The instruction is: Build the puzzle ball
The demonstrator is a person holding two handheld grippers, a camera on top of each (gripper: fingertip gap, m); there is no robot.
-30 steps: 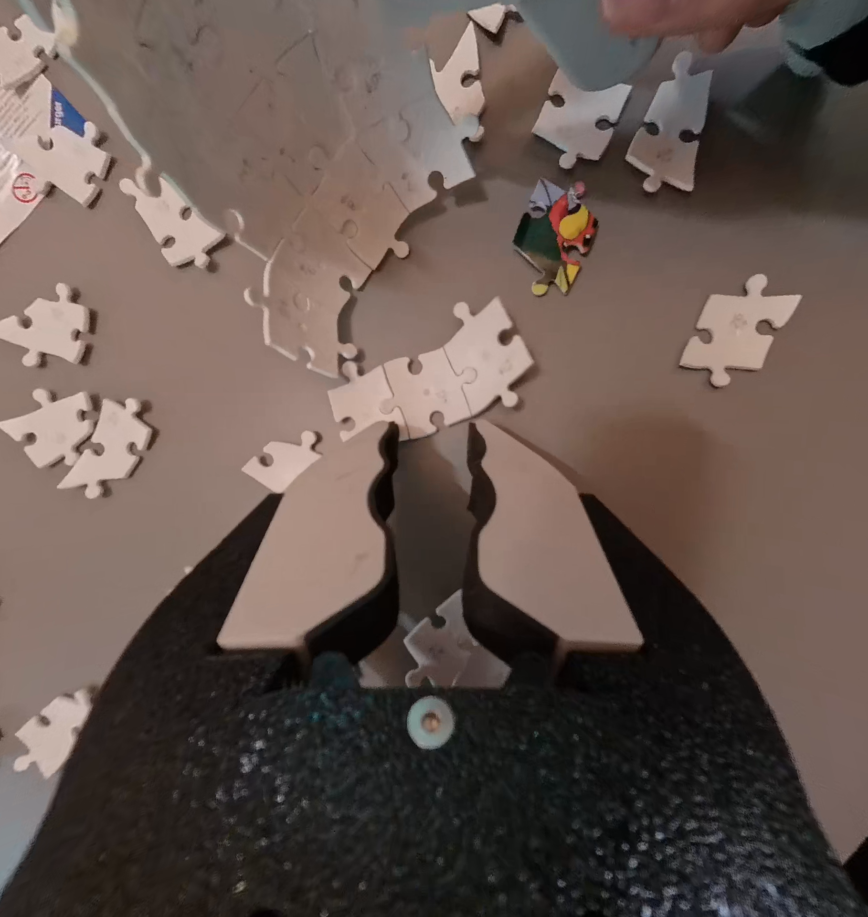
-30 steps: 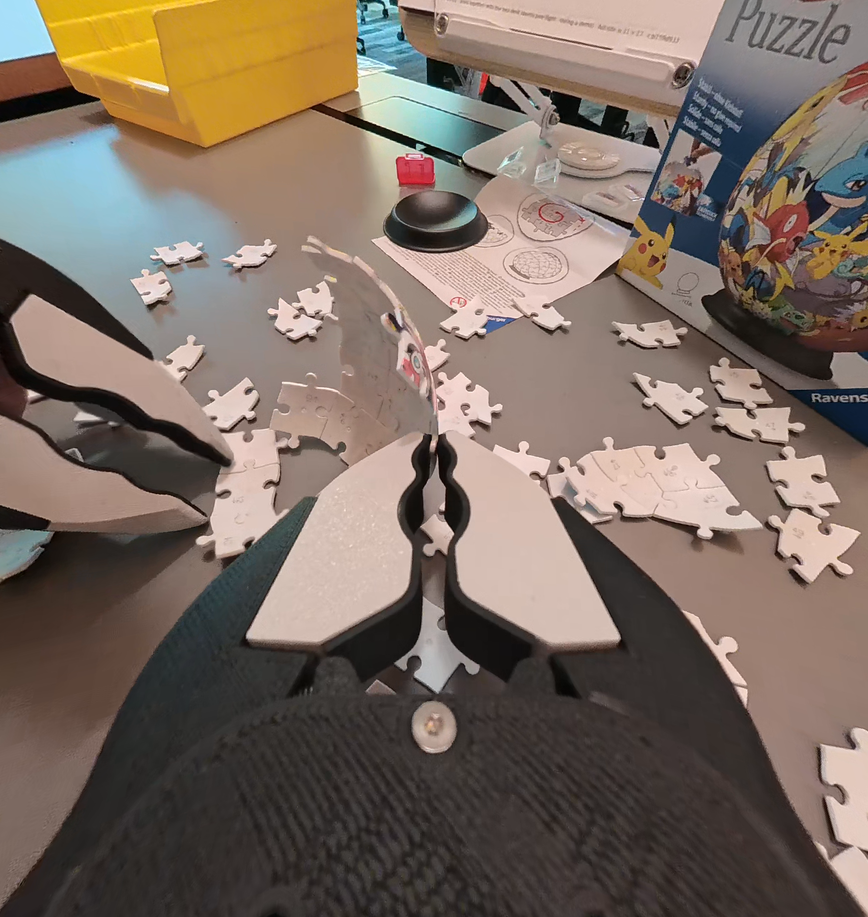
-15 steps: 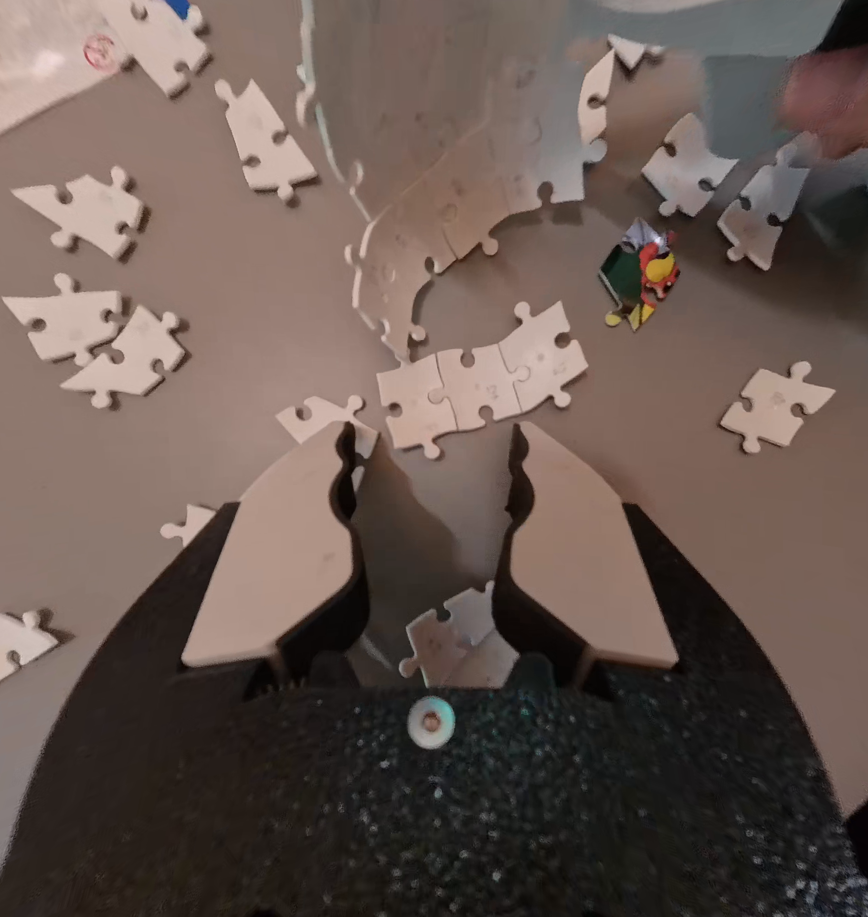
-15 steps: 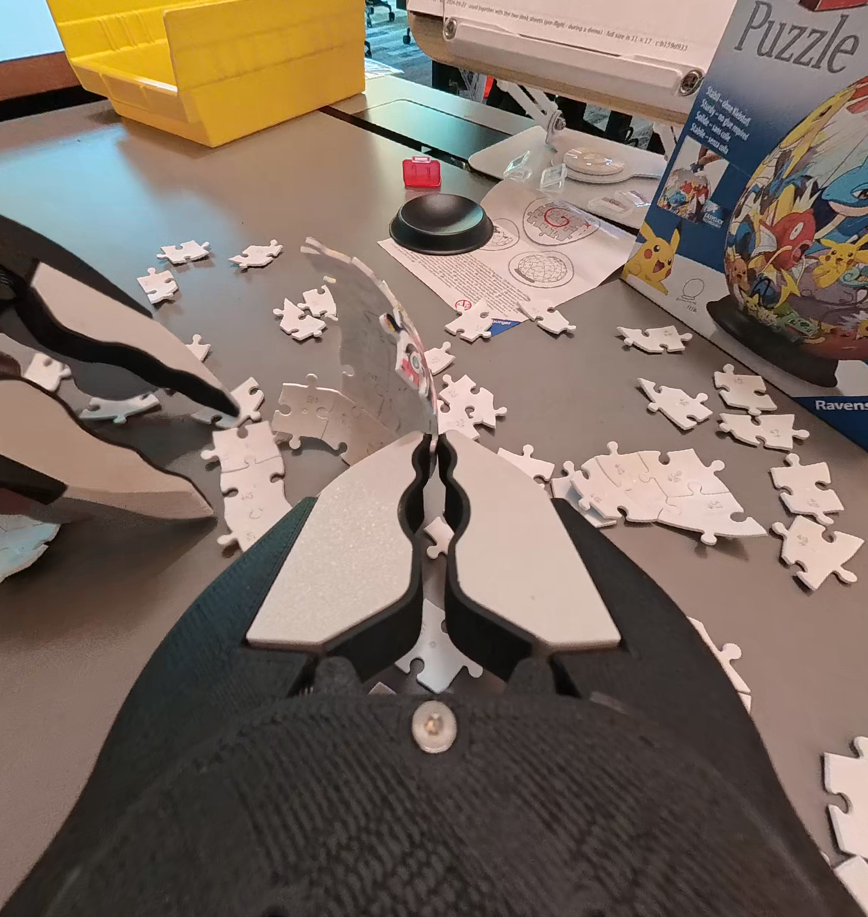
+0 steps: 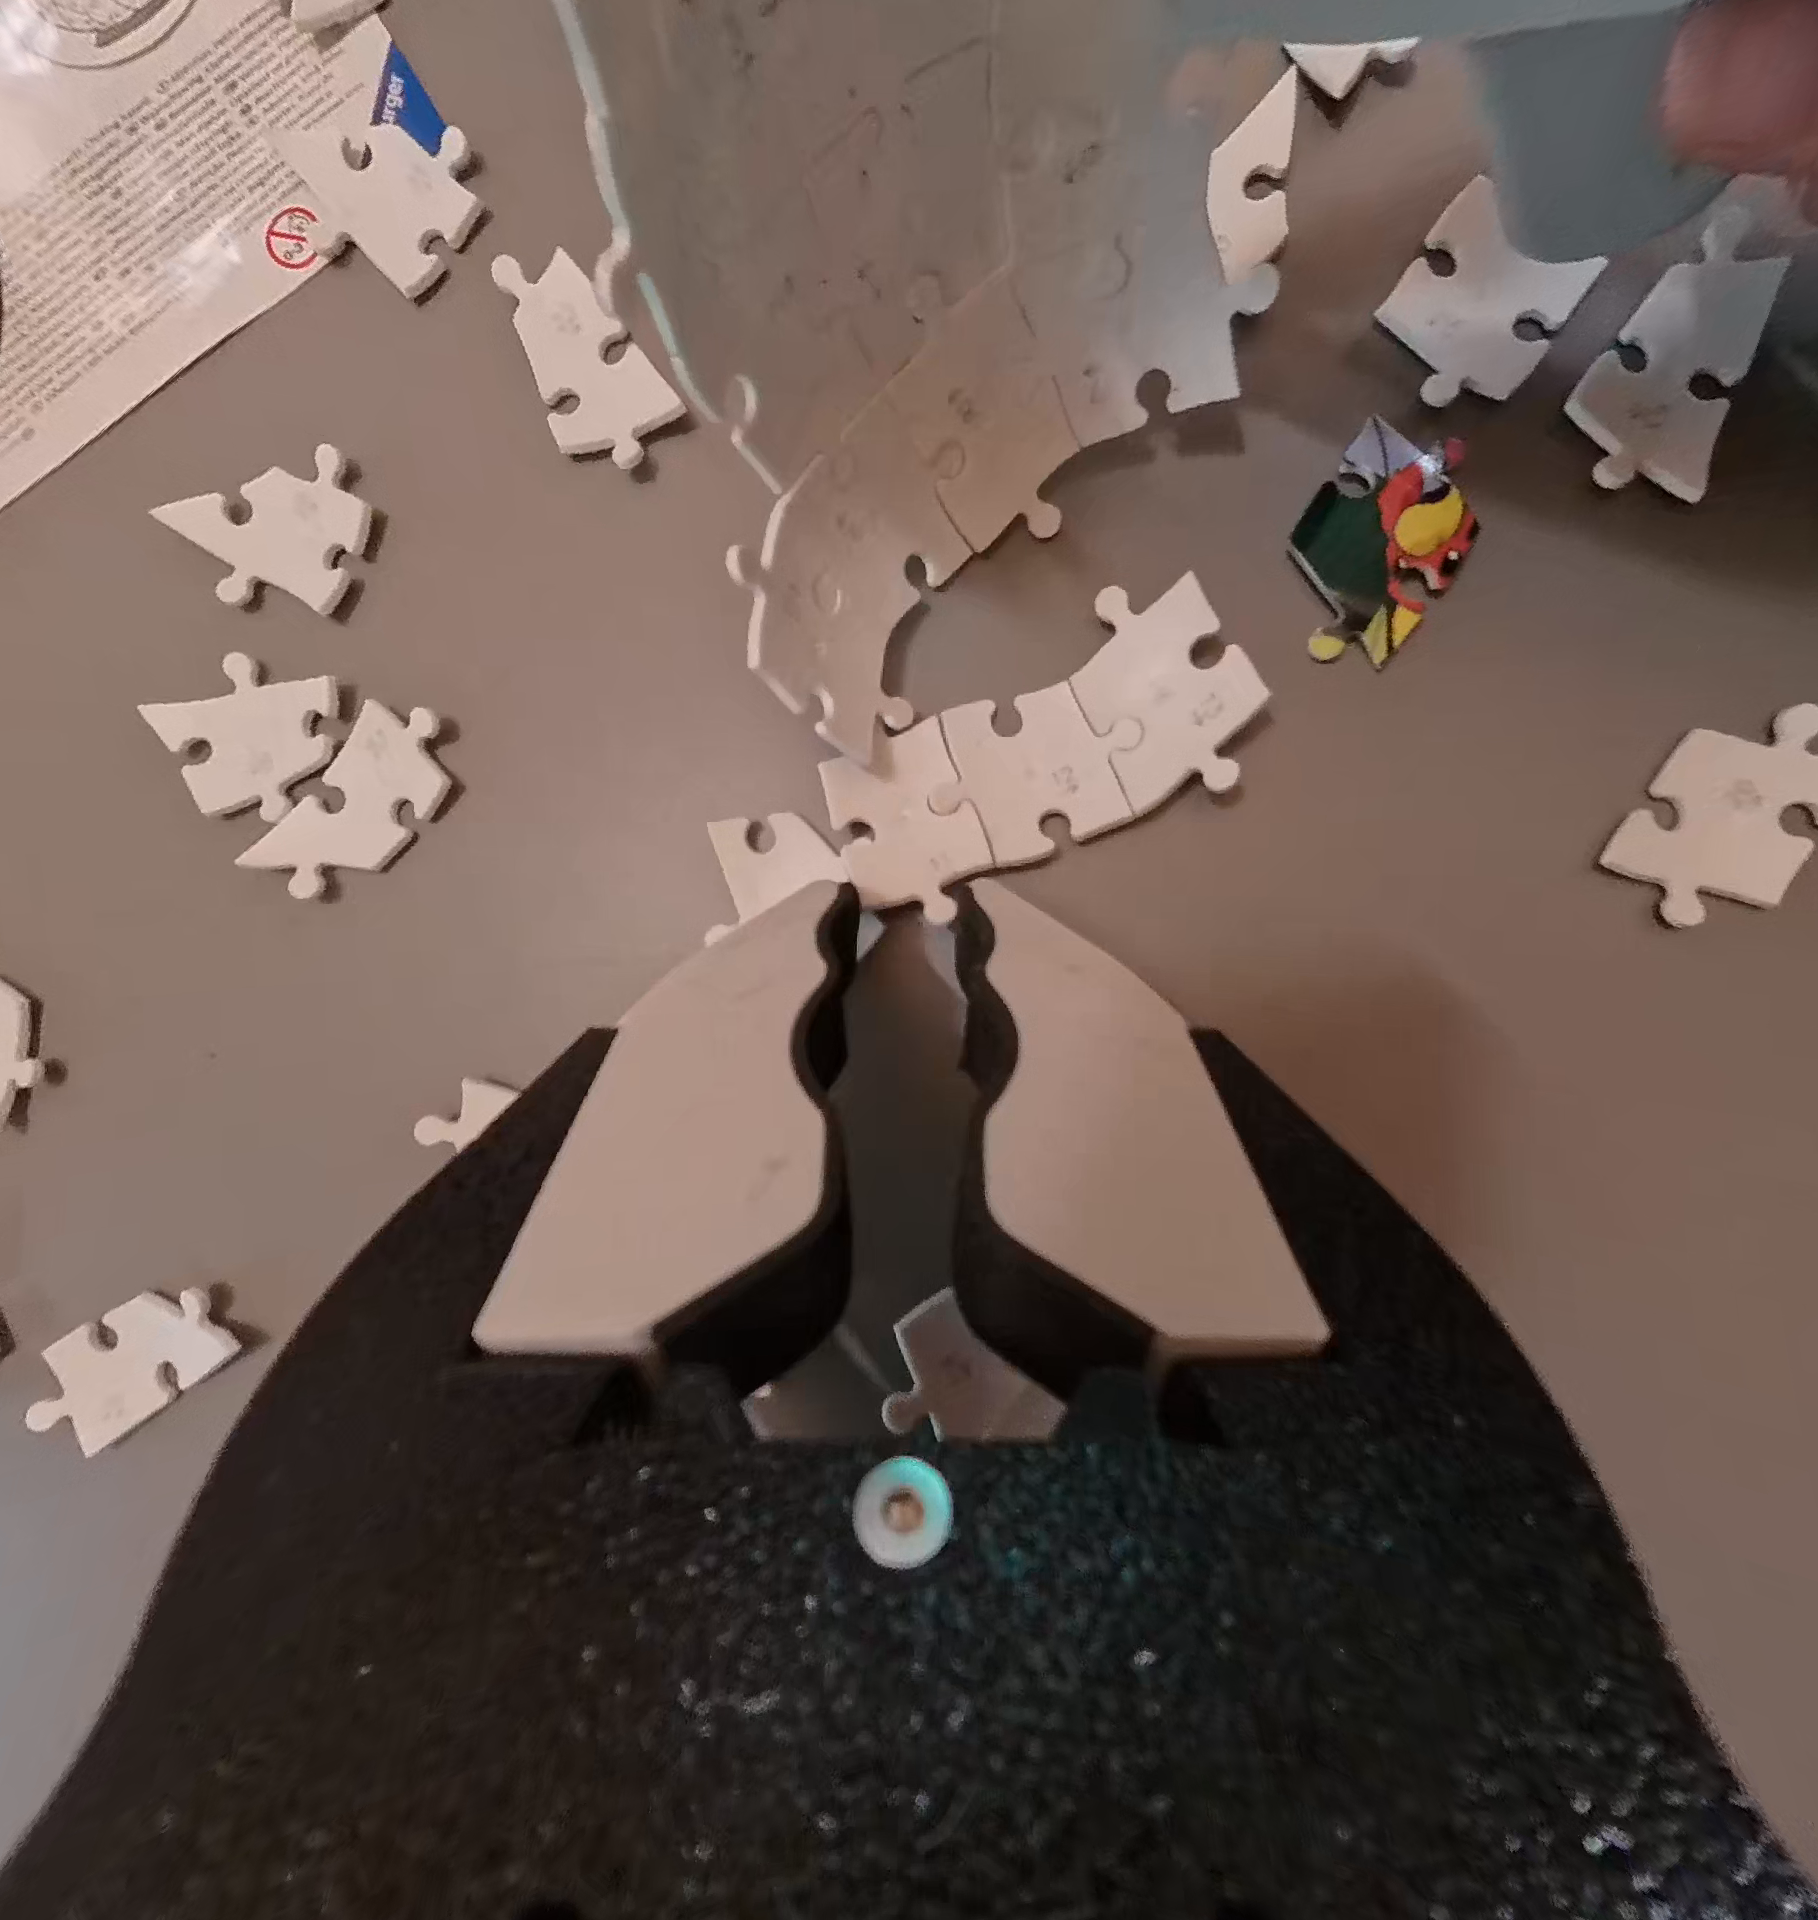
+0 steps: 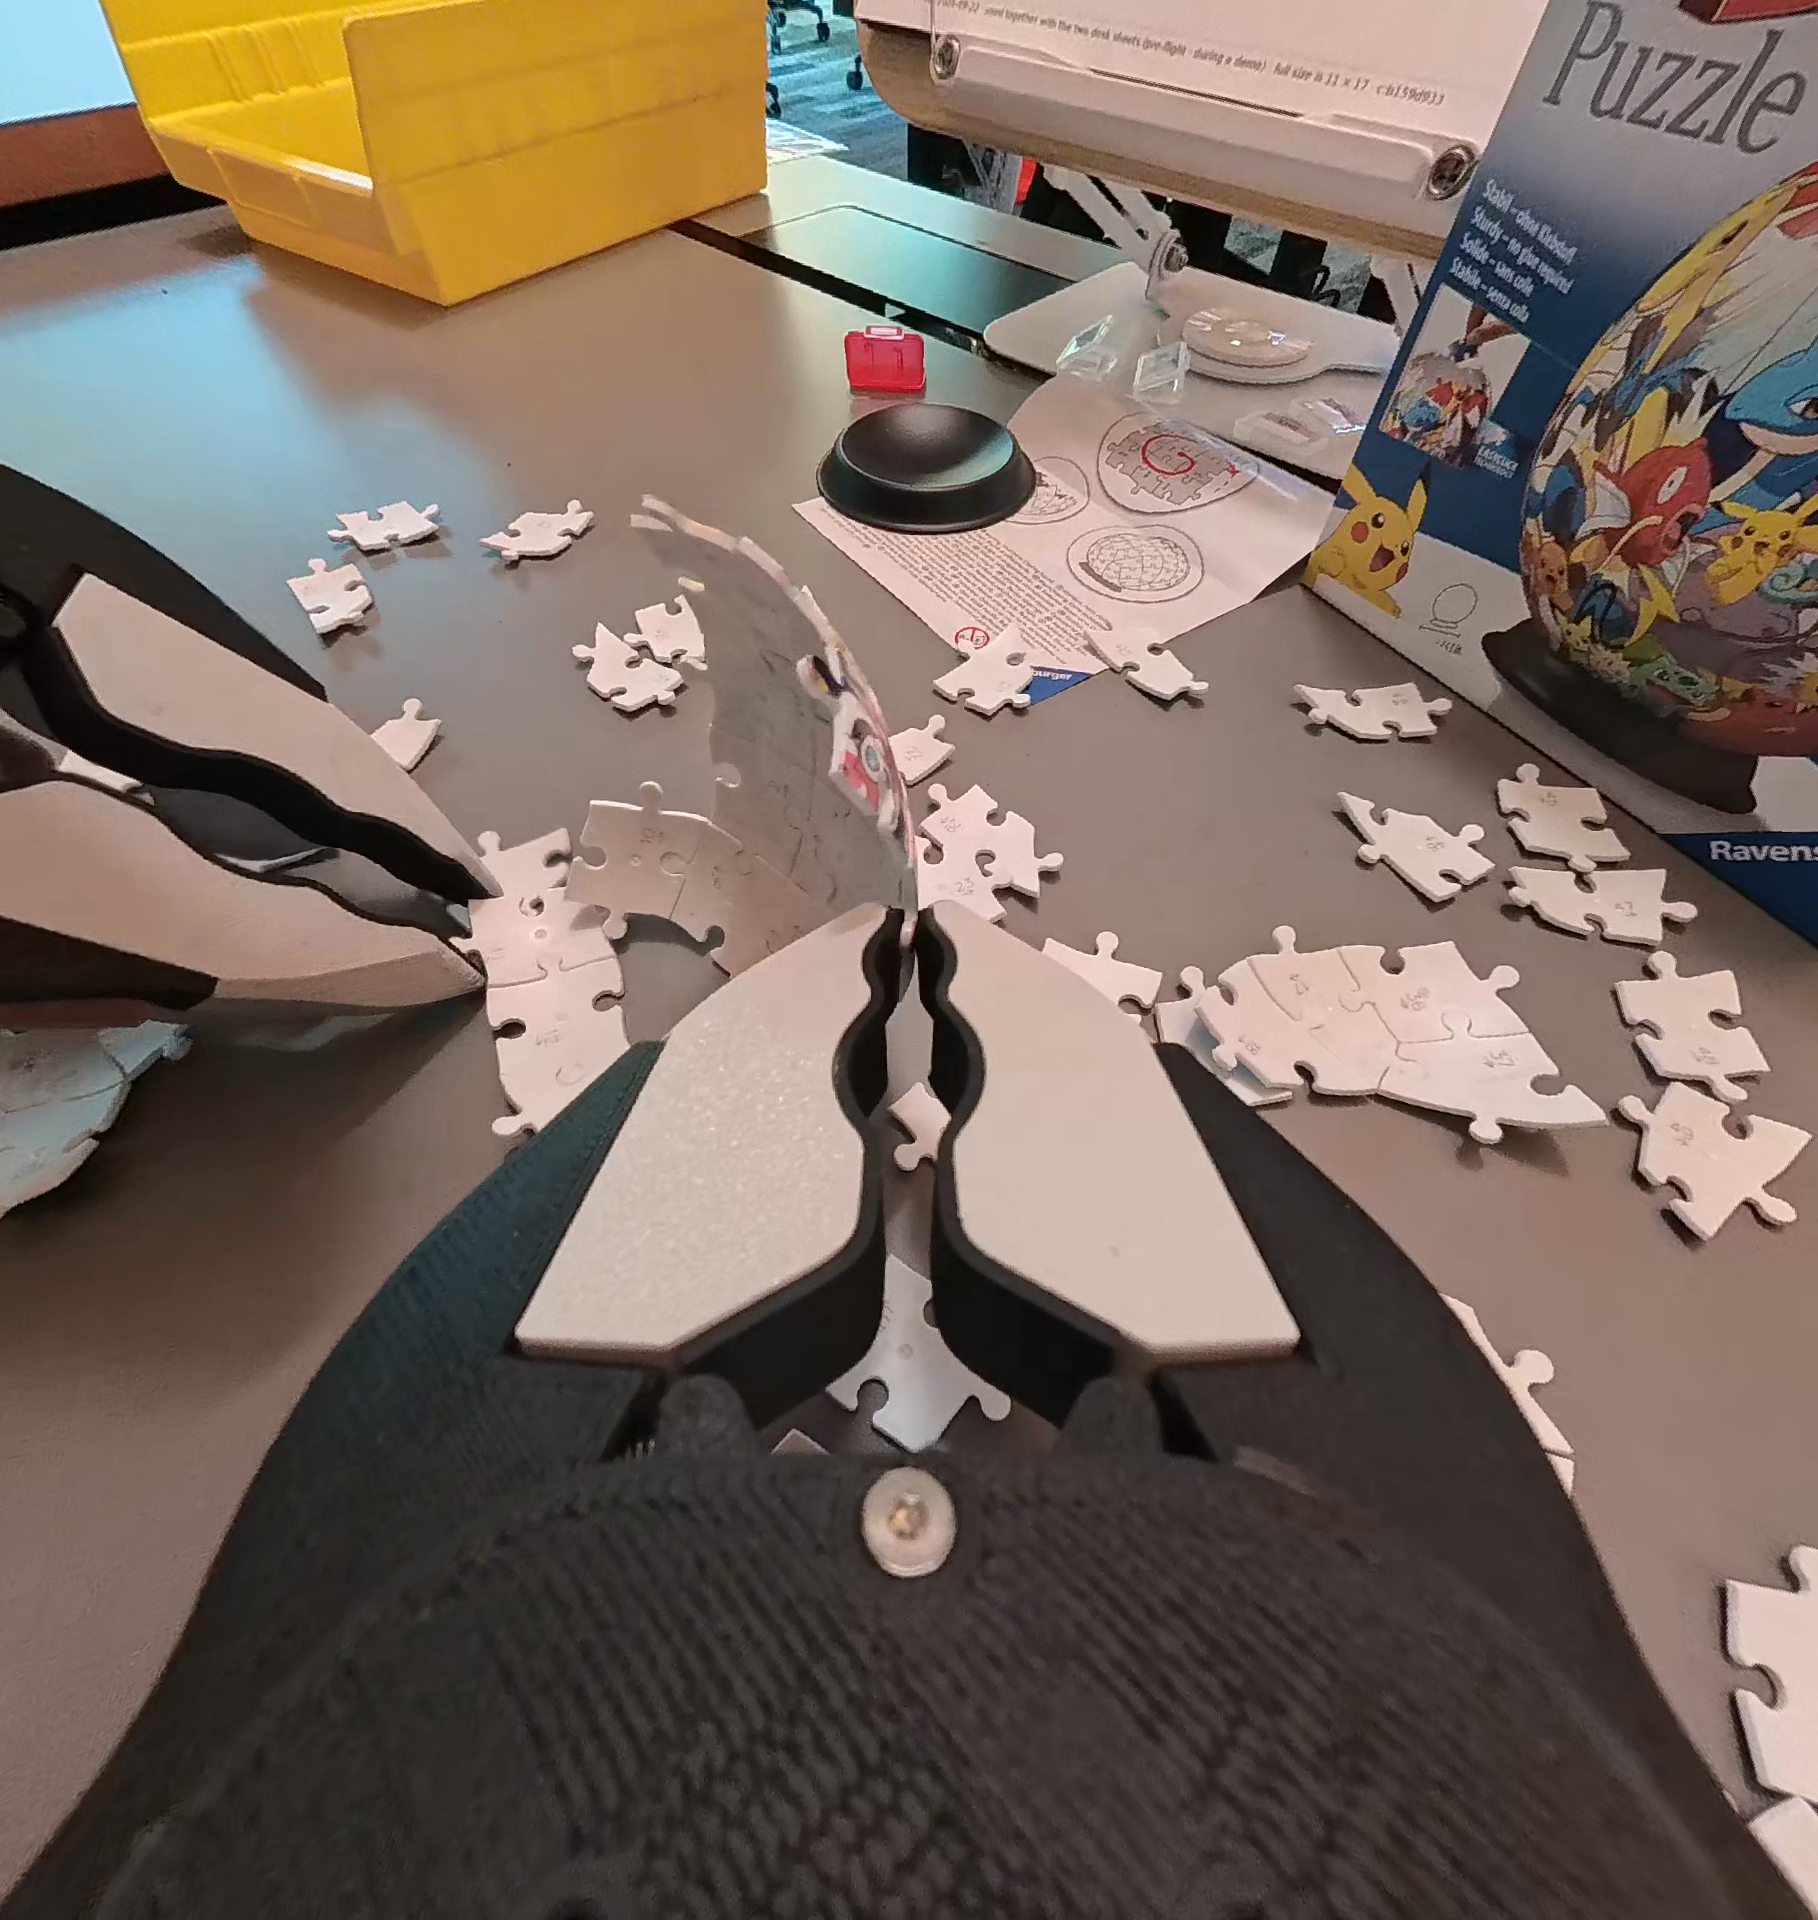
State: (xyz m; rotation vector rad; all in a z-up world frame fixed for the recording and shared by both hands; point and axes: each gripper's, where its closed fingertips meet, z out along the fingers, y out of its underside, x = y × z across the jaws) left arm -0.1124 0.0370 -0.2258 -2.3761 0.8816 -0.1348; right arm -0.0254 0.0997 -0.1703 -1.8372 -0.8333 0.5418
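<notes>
My right gripper [image 6: 910, 920] is shut on the lower edge of a curved, assembled shell section [image 6: 801, 769] and holds it upright on the grey table [image 6: 1196, 831]. In the left wrist view the shell [image 5: 884, 499] fills the top, blurred. A white three-piece strip [image 5: 1040, 769] lies face down just below the shell's bottom row, touching it. My left gripper [image 5: 910, 906] has its jaws closed down on the strip's near end, with the end tab between the tips. In the right wrist view the left gripper [image 6: 474, 930] comes in from the left onto the strip [image 6: 552, 987].
Several loose white pieces lie all around. One piece lies colour side up [image 5: 1388, 540]. A joined patch of pieces [image 6: 1383, 1029], the puzzle box [image 6: 1663, 468], a black stand [image 6: 926, 468], an instruction sheet [image 6: 1092, 540] and a yellow bin [image 6: 448, 135] stand farther off. Some 12 cm of space lies between my two pairs of fingers.
My left gripper opened wide, moved forward, then narrowed onto the strip's near end. My right gripper kept hold of the shell and barely moved.
</notes>
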